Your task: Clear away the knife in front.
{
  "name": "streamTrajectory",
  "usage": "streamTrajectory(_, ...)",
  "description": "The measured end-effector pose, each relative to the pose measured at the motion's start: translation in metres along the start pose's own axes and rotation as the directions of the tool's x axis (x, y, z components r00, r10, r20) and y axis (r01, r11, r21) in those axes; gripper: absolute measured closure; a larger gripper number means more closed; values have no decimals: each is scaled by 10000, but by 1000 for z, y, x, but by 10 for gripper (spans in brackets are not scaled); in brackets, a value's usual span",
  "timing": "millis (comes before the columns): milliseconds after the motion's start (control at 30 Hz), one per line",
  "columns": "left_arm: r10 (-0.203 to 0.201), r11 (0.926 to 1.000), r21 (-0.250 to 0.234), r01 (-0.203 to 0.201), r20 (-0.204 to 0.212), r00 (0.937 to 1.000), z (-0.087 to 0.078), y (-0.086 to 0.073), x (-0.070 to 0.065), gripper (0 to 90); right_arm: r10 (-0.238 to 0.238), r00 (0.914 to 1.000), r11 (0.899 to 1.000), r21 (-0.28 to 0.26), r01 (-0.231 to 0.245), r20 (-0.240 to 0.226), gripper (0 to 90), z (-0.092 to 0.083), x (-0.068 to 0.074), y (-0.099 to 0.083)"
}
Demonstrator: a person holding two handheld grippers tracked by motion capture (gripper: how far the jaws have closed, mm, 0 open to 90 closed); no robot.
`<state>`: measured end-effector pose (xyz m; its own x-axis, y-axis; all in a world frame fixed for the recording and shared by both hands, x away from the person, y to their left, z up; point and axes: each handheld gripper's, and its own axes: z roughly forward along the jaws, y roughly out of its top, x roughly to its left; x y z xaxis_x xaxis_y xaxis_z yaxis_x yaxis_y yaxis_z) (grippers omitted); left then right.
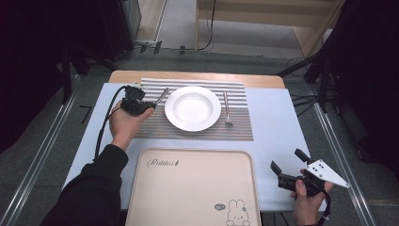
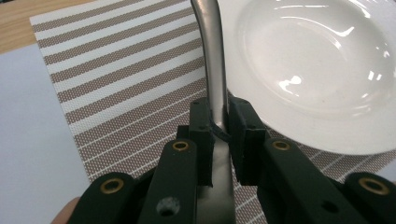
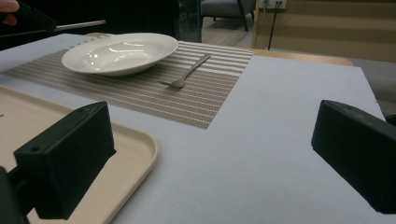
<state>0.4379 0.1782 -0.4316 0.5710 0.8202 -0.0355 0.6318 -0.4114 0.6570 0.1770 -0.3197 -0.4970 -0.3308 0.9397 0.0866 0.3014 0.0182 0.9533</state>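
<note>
My left gripper (image 1: 149, 105) is shut on the handle of a metal utensil (image 1: 162, 97), just left of the white plate (image 1: 192, 108). In the left gripper view the pads clamp the flat silver handle (image 2: 215, 70), which runs forward past the plate's rim (image 2: 327, 140) above the striped placemat (image 2: 126, 84). A fork (image 1: 227, 109) lies on the placemat right of the plate. My right gripper (image 1: 287, 159) stands open at the table's front right corner, with nothing between its jaws. In the right gripper view the gripper (image 3: 210, 163) looks over the plate (image 3: 119, 51) and fork (image 3: 187, 72).
A beige tray (image 1: 193, 188) with a rabbit print lies at the front middle of the table, its corner (image 3: 135, 140) beside my right gripper. Pale blue cloth (image 1: 273, 122) covers the table. Dark stands and cables surround the table.
</note>
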Motion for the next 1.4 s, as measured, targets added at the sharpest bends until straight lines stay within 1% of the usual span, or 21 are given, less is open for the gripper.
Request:
streamTrajectory(67,89,9999,-145,-88,125,9999,-6,-2,-5,798,4,10000,10000,1,-4,7,0,0,0,0)
streamTrajectory(133,98,9998,-179,-95,166,9998,-8,-2,-7,798,-13,10000,10000,4,13,9,0,0,0,0)
streamTrajectory(267,137,9991,-401,-120,402,9991,-16,-5,-12,797,-21,10000,10000,13,21,10,0,0,0,0)
streamTrajectory(300,249,9989,-399,-233,394,9989,-18,-6,-13,798,-11,10000,10000,8,11,10,0,0,1,0)
streamTrajectory(333,262,9987,-454,-244,398,9989,-20,-7,-15,798,-30,10000,10000,7,30,8,0,0,1,0)
streamTrajectory(400,413,9980,-489,-395,371,9985,-23,-9,-17,797,-45,10000,10000,8,45,1,0,0,1,0)
streamTrajectory(533,462,9976,-546,-436,470,9978,-26,-15,-22,798,-36,10000,10000,22,36,-15,0,0,1,0)
streamTrajectory(567,523,9974,-524,-498,475,9975,-27,-17,-24,798,-33,10000,10000,21,33,-11,0,0,1,0)
streamTrajectory(600,543,9971,-567,-510,584,9968,-29,-20,-27,797,-29,10000,10000,23,29,-11,0,0,1,0)
streamTrajectory(633,543,9971,-567,-510,584,9968,-29,-20,-27,798,-29,10000,10000,23,29,-11,0,0,1,0)
streamTrajectory(900,826,9947,-691,-765,902,9925,-38,-32,-41,798,-44,10000,10000,10,44,0,0,0,1,0)
streamTrajectory(933,864,9940,-752,-795,938,9918,-40,-34,-44,797,-40,10000,10000,30,40,7,0,0,1,0)
streamTrajectory(967,864,9940,-752,-795,938,9918,-40,-34,-44,798,-40,10000,10000,30,40,7,0,0,1,0)
streamTrajectory(1033,892,9935,-803,-810,1037,9906,-43,-37,-48,798,-60,10000,10000,18,60,6,0,0,1,0)
streamTrajectory(1200,1031,9915,-907,-932,1121,9883,-49,-45,-55,798,-53,10000,10000,6,53,1,0,0,1,0)
streamTrajectory(1367,1088,9899,-1041,-959,1262,9860,-53,-52,-62,797,-63,10000,10000,-6,63,7,0,0,1,0)
streamTrajectory(1400,1199,9890,-1018,-1073,1271,9846,-54,-53,-63,797,-71,10000,10000,-24,71,4,0,0,1,0)
